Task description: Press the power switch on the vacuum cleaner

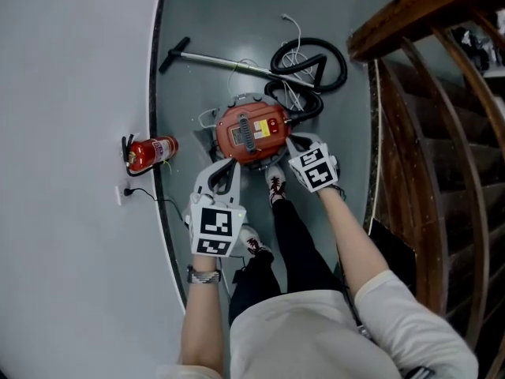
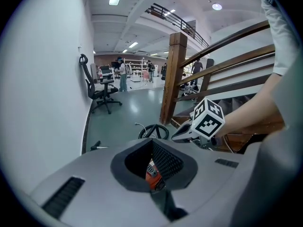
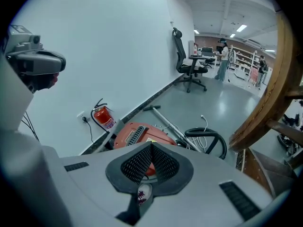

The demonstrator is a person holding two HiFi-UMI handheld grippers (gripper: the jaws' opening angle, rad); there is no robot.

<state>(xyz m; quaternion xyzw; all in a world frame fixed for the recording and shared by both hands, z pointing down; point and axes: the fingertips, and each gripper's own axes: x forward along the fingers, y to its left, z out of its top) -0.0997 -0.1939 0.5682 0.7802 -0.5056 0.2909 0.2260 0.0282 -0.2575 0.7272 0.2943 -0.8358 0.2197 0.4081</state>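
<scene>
Vacuum cleaner point(image 1: 252, 133) on the floor point(image 1: 205, 22) between wall point(image 1: 71, 93) and staircase point(image 1: 442, 133). Near rim hides behind my left tool point(image 1: 229, 163) and right tool point(image 1: 293, 142), both closed, empty. Switch I can't pick out. Narrow floor lane.

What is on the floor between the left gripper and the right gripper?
One shoe of the person, just beside the vacuum cleaner; the head view shows it.

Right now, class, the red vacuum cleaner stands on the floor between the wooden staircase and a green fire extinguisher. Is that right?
No: the fire extinguisher is red, not green, as the head view shows. The vacuum cleaner does stand between it and the wooden staircase.
</scene>
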